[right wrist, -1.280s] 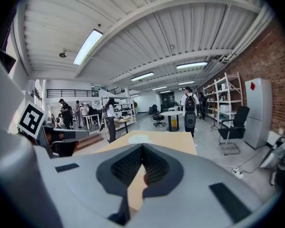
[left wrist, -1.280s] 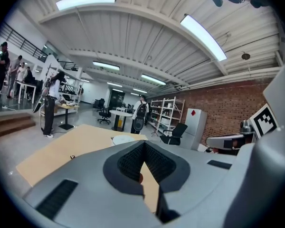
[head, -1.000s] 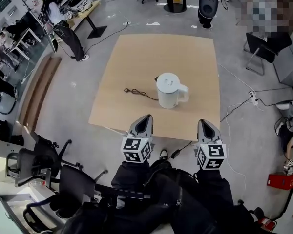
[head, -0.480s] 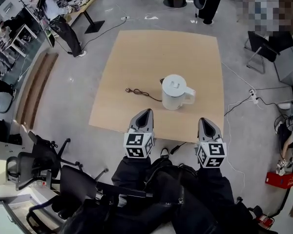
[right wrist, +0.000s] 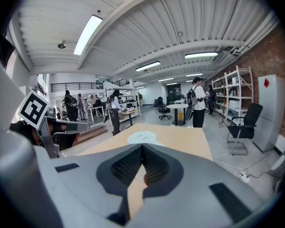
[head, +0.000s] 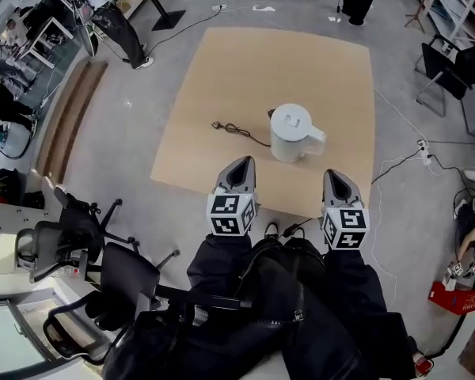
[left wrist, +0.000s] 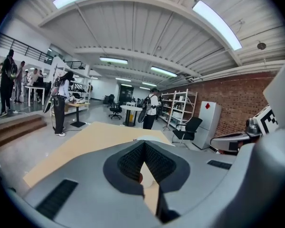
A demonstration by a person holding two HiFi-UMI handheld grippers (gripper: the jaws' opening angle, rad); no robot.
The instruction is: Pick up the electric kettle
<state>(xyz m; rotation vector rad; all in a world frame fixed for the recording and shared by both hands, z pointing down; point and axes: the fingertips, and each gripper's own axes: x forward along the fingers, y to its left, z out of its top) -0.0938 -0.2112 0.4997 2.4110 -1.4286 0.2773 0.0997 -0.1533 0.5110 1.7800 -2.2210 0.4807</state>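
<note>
A white electric kettle (head: 293, 133) with lid and handle stands upright on the tan table (head: 222, 70), its black cord (head: 239, 130) trailing off to the left. My left gripper (head: 241, 165) is shut and hovers over the table's near edge, short of the kettle and a little to its left. To the kettle's right and nearer to me, my right gripper (head: 334, 177) is shut too, with nothing in it. The kettle's lid shows just past the closed jaws in the left gripper view (left wrist: 149, 138) and the right gripper view (right wrist: 142, 137).
Black office chairs (head: 79, 244) crowd the floor at the lower left. A power strip (head: 422, 147) and cables lie on the floor right of the table. Another chair (head: 439, 70) stands at the far right. People stand beyond the table's far left corner.
Both grippers have moved forward and a little down toward the kettle and now reach the table's near edge. Both stay shut. The kettle has not moved on the table.
</note>
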